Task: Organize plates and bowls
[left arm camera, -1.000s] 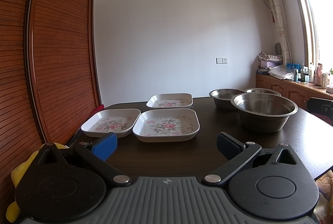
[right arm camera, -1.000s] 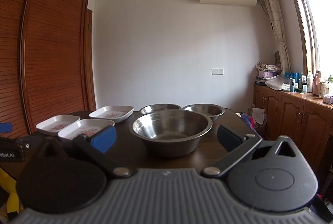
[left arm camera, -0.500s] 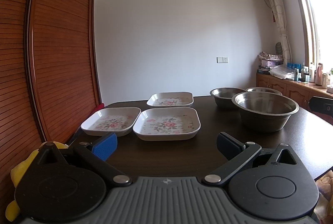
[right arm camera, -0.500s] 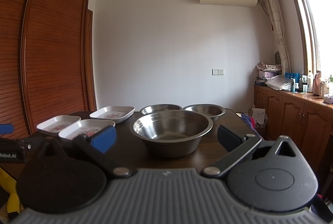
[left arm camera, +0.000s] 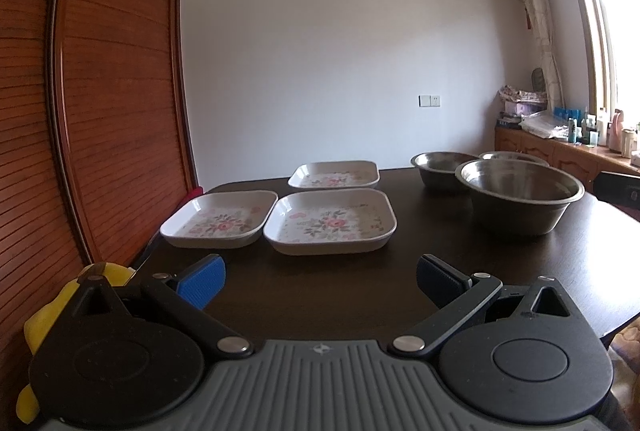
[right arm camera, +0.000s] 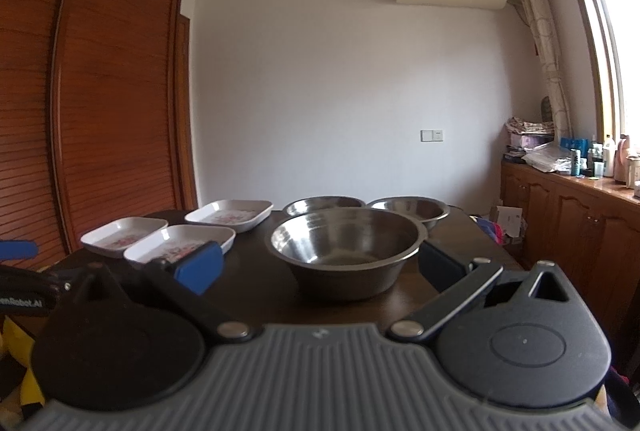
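Left gripper (left arm camera: 320, 281): fingers spread wide, nothing between them, held low over the near edge of the dark table (left arm camera: 328, 295). Blue pad on its left finger (left arm camera: 202, 281), dark pad on the right finger.

Directly ahead of it: three white square plates with a pink flower print. Near plate (left arm camera: 330, 221) lies closest to the centre line; left plate (left arm camera: 220, 218) sits just beside it, rims close, cannot tell whether touching; far plate (left arm camera: 334, 175) lies behind the near one, apart from it.

Right gripper (right arm camera: 320, 267): likewise spread wide and empty. The big steel bowl (right arm camera: 346, 249) stands on the table just ahead of it, seen between the fingers, not gripped. Behind the big bowl: two smaller steel bowls side by side, left one (right arm camera: 324, 205) and right one (right arm camera: 408, 209), both upright.

Plates occupy the left part of the table, bowls the right part. Wooden slatted wardrobe (left arm camera: 100, 91) stands left of the table.
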Motion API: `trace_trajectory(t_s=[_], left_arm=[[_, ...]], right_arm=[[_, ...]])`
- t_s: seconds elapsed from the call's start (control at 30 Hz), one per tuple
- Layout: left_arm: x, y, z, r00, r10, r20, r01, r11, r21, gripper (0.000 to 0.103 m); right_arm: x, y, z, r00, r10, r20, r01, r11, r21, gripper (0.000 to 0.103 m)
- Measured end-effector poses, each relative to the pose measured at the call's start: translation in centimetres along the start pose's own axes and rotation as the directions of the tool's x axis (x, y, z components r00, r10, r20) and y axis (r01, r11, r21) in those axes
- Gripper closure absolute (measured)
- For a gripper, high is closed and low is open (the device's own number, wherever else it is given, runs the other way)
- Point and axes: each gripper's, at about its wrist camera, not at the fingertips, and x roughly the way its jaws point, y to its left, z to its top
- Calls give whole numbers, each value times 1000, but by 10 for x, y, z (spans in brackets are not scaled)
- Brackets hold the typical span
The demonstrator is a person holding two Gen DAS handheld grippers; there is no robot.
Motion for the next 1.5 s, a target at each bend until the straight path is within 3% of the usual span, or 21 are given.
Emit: trace_trajectory(t_s=[0.33,0.87,1.03,1.13,1.27,1.5], left_arm=[[4,23,-4,999,-23,-48,24,1000,15,0],[18,75,23,1000,-5,-14,4,1000,-22,0],[36,86,25,998,-39,-56,36,998,-52,0],[46,89,25,994,-68,-83,63,996,-59,8],[61,94,28,990,-99,-103,89,992,-92,16],[82,93,37,982,-142,-126,133,988,-82,26]], right_arm=[[16,26,3,991,124,-45,-125,992,-21,0],[53,67,31,940,311,-141,-327,938,-112,0],[73,75,40,912,357,-202,-383,917,-110,17],[92,76,46,899,371,-234,-399,913,-83,23],[119,78,54,886,373,-276,-398,917,-41,38],[154,90,60,882,345,-321,-382,922,-59,42]])
